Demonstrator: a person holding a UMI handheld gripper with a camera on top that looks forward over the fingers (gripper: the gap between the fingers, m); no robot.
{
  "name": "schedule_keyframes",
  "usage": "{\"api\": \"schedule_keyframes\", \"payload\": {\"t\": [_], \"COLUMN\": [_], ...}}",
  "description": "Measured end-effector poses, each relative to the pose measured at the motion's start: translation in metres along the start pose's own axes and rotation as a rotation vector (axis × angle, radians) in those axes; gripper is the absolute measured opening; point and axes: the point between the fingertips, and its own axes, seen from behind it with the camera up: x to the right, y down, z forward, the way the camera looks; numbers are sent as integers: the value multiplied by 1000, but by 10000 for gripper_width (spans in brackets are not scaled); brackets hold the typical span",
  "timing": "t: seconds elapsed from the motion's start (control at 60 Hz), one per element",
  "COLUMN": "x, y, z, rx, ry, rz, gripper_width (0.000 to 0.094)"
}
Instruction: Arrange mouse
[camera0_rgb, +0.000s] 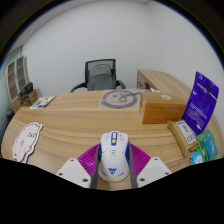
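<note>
Mouse (113, 156), white with blue markings, sits between fingers (85, 170), nose pointing away toward far edge of bench (90, 118). Long axis runs straight along fingers. Pink pads hug both flanks; looks clamped on, though contact at each side hard to confirm. Grey logo (121, 98) lies well beyond mouse, dead ahead. Chair (102, 74) behind bench.
</note>
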Motion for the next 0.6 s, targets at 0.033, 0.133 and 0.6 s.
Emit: {"api": "schedule_keyframes", "payload": {"t": [0.033, 0.133, 0.6], "x": [0, -5, -313], "y": [0, -3, -42], "z": [0, -5, 17], "rx": [-9, -39, -11], "ry": [4, 28, -101], "rz": [16, 35, 15], "gripper_width": [413, 362, 363]}}
